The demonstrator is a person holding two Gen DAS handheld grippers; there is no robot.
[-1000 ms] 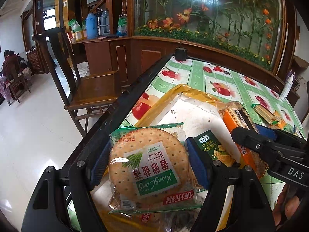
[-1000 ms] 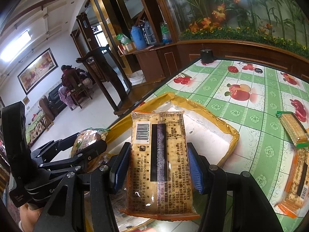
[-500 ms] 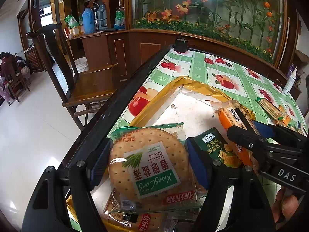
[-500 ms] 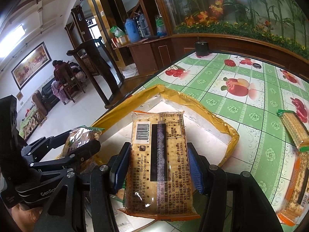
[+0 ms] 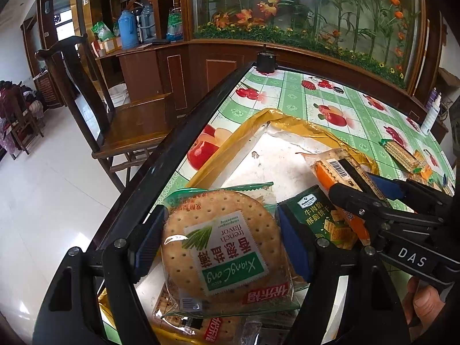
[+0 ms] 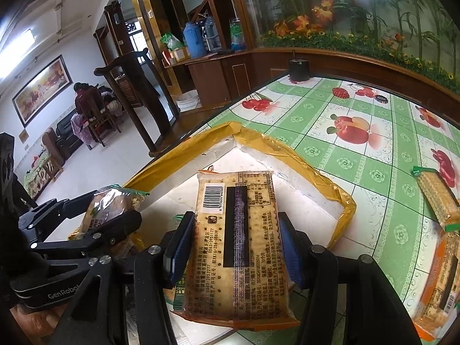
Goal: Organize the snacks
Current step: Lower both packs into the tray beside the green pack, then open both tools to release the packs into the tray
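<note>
My left gripper (image 5: 221, 247) is shut on a round biscuit pack (image 5: 218, 244) with a green label, held over the near end of a white foam box (image 5: 276, 161) with a yellow taped rim. My right gripper (image 6: 233, 247) is shut on a rectangular cracker pack (image 6: 233, 238), barcode side up, over the same box (image 6: 304, 207). In the left wrist view the right gripper (image 5: 362, 187) comes in from the right with its pack (image 5: 336, 166). In the right wrist view the left gripper (image 6: 112, 210) is at the left. A green snack pack (image 5: 325, 218) and other packs (image 5: 221, 327) lie in the box below.
Loose cracker packs (image 6: 437, 195) (image 6: 440, 284) lie on the green fruit-print tablecloth (image 6: 345, 143) to the right of the box. The dark table edge (image 5: 172, 155) runs along the left, with a wooden chair (image 5: 129, 120) beyond it. A small black pot (image 6: 299, 69) stands at the far corner.
My right gripper has sunk a little toward the box with the cracker pack in it. The left gripper holds its biscuit pack almost still.
</note>
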